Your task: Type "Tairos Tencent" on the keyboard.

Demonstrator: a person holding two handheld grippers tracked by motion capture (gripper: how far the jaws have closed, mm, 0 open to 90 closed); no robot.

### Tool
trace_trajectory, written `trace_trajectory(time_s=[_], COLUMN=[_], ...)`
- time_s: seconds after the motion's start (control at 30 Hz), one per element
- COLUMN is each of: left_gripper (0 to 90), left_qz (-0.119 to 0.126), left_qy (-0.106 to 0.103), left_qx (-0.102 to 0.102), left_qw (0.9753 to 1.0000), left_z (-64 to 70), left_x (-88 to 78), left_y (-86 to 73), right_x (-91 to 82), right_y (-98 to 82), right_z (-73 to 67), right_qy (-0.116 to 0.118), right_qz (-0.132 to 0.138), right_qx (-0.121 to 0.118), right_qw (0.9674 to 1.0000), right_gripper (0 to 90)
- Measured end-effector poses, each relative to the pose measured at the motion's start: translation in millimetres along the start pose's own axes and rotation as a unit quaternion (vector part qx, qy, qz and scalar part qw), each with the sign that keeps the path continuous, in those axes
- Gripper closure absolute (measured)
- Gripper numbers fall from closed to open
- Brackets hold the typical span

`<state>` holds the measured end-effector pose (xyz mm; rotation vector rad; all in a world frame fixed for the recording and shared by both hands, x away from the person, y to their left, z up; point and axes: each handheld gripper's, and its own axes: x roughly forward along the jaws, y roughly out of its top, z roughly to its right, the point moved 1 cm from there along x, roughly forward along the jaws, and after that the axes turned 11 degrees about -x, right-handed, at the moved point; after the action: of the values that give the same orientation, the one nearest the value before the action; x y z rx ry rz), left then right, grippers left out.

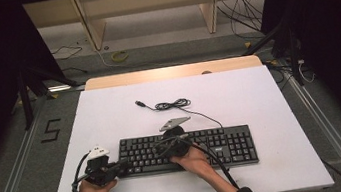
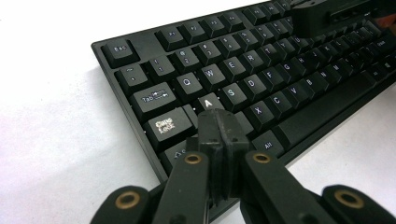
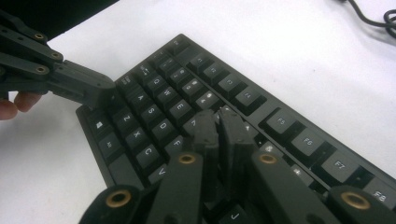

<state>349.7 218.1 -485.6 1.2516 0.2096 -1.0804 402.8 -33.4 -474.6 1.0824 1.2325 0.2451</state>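
A black keyboard (image 1: 226,144) lies on the white table top (image 1: 111,119), near the front edge. My left gripper (image 1: 123,168) sits at the keyboard's left end. Seen in the left gripper view, its jaws are shut together, nothing between them, with the left gripper's tips (image 2: 217,114) just above the A key of the keyboard (image 2: 243,70). My right gripper (image 1: 158,150) hovers over the left half of the keys. In the right gripper view its jaws (image 3: 217,116) stand shut and empty above the keyboard (image 3: 154,93), with the left gripper (image 3: 100,91) at the upper left.
The keyboard's cable (image 1: 175,104) lies coiled on the table behind it, its USB plug (image 1: 140,103) loose. Beyond the table's far edge are a wooden frame, floor cables and black stands. Rails run along both sides.
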Motion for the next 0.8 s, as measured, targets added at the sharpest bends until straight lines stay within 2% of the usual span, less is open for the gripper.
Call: trace_trajectory(time_s=[0.37,0.8], left_gripper=[89.0,89.0], left_qz=[-0.003,-0.005], left_qy=[0.001,0.003], left_qx=[-0.001,0.000], left_qw=[1.0000,1.0000], left_z=[0.0,-0.5], left_x=[2.0,2.6], left_y=[-0.1,0.1], right_x=[10.4,18.7], right_y=[-0.2,2.4], right_z=[0.6,-2.4], right_qy=[-0.006,-0.003], right_qz=[-0.016,-0.023], right_qx=[0.001,-0.001], right_qw=[0.9999,0.9997], right_gripper=[89.0,89.2])
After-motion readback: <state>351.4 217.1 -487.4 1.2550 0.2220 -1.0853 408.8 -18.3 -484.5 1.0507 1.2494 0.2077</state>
